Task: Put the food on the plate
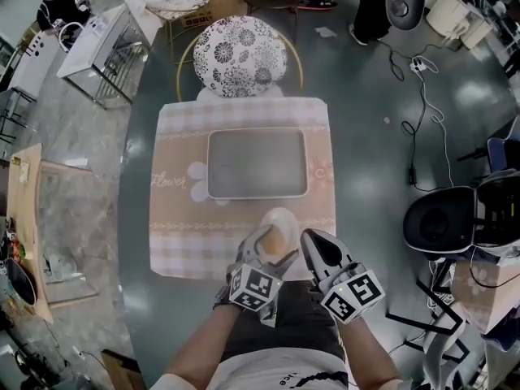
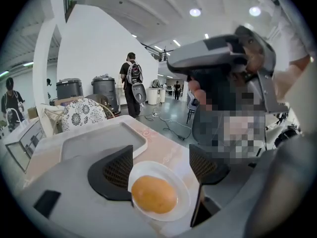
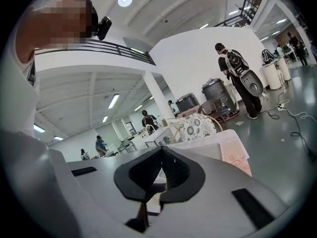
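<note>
Food (image 2: 154, 194) on small white plate (image 2: 184, 196) | lies low between left gripper (image 2: 161, 166) jaws, which stand apart | right gripper (image 3: 162, 170) jaws pressed together, nothing between | plate on checked tablecloth (image 1: 175, 242), near grey tray (image 1: 258, 194).

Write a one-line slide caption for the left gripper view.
Left gripper, jaws apart, poised over an orange bun on a small white plate, grey tray beyond.

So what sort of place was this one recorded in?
Probably a big open lab or workshop hall: cables trail across the polished floor, a person sits by a white bench, and the clothed table looks staged.
</note>
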Motion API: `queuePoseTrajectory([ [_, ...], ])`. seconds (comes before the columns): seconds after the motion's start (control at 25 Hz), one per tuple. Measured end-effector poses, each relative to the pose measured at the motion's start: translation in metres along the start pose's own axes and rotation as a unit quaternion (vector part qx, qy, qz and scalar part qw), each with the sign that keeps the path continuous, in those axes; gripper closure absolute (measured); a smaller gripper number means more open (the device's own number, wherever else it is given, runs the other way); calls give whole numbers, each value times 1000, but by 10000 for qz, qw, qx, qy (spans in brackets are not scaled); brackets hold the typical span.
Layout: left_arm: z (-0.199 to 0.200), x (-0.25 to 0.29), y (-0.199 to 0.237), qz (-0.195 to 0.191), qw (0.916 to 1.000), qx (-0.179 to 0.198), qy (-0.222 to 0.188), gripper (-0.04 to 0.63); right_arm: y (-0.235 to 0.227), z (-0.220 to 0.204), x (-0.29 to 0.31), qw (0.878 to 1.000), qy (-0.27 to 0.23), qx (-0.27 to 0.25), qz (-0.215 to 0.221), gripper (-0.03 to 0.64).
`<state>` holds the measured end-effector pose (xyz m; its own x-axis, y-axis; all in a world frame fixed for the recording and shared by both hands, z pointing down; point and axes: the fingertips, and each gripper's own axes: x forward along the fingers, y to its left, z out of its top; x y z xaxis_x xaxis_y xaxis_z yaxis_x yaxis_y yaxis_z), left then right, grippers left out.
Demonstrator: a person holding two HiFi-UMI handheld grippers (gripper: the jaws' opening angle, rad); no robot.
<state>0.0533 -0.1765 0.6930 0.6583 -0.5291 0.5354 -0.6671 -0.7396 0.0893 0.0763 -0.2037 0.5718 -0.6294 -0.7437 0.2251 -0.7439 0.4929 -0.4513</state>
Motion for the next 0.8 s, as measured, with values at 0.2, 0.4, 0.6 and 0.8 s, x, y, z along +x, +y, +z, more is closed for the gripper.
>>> queuePoseTrajectory([
  [0.2, 45, -35, -9, -46, 9992, -276, -295, 322, 22, 27, -10, 9999, -29, -145, -12, 601],
  [0.4, 90, -70, -3, 243, 9964, -477, -655, 519, 36, 52, -20, 9995, -115, -290, -92, 601],
  [0.6, 123, -96, -2, 470, 9943, -393, -871, 552, 52, 65, -28, 9990, -107, -419, -92, 601],
  [0.8, 151, -120, -3, 713, 9902, -413, -1126, 565, 66, 78, -34, 9987, -148, -494, -38, 601],
])
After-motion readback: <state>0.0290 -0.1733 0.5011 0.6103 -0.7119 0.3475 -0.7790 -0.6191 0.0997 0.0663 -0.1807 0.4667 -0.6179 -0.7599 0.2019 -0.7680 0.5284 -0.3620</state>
